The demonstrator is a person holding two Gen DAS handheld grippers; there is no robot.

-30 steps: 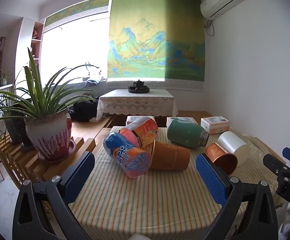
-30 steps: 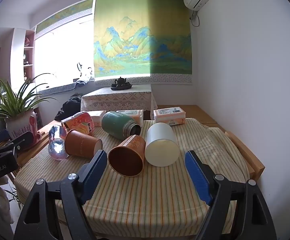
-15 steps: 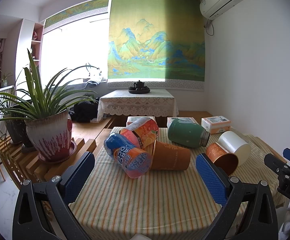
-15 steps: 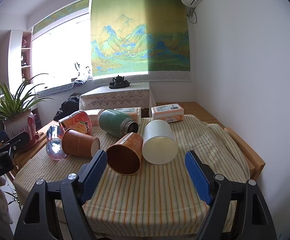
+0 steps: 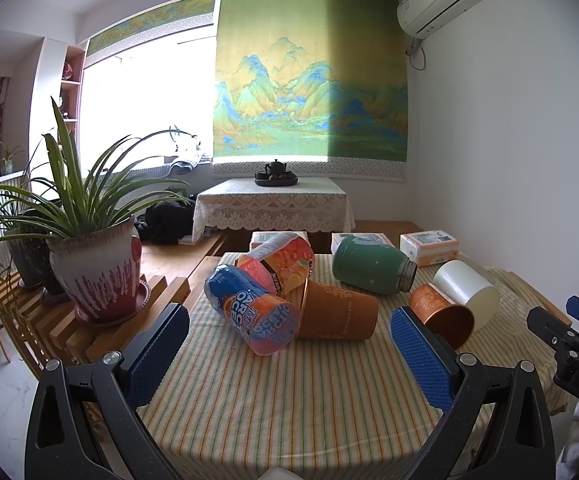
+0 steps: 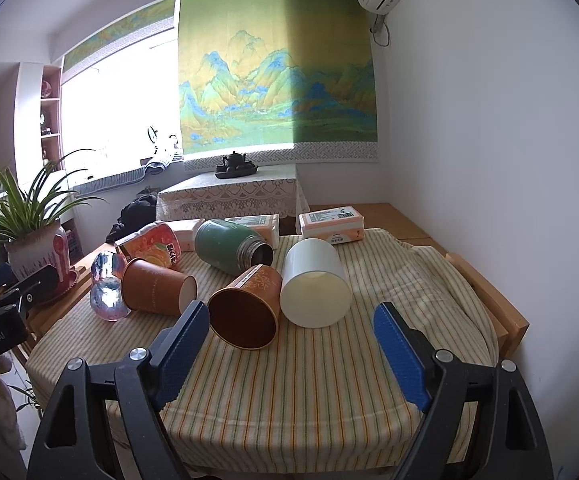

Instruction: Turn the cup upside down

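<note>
Several cups lie on their sides on the striped tablecloth (image 6: 309,392). A white cup (image 6: 314,282) (image 5: 465,286) lies mouth toward my right gripper. Beside it lies an orange patterned cup (image 6: 247,310) (image 5: 441,314), then a plain brown cup (image 6: 157,288) (image 5: 339,312), a green flask (image 6: 231,246) (image 5: 373,266), a blue-and-orange clear cup (image 5: 255,312) and an orange noodle cup (image 5: 283,258). My left gripper (image 5: 289,344) is open and empty in front of the brown cup. My right gripper (image 6: 291,340) is open and empty, short of the orange and white cups.
Tissue packs (image 6: 331,220) lie at the table's far edge. A potted plant (image 5: 93,264) stands on a wooden rack left of the table. A low table with a teapot (image 5: 275,170) stands behind. The wall is close on the right.
Both grippers have edged slightly closer to the cups, the right one a bit lower and nearer. Nothing was taken hold of; the cups have not moved.
</note>
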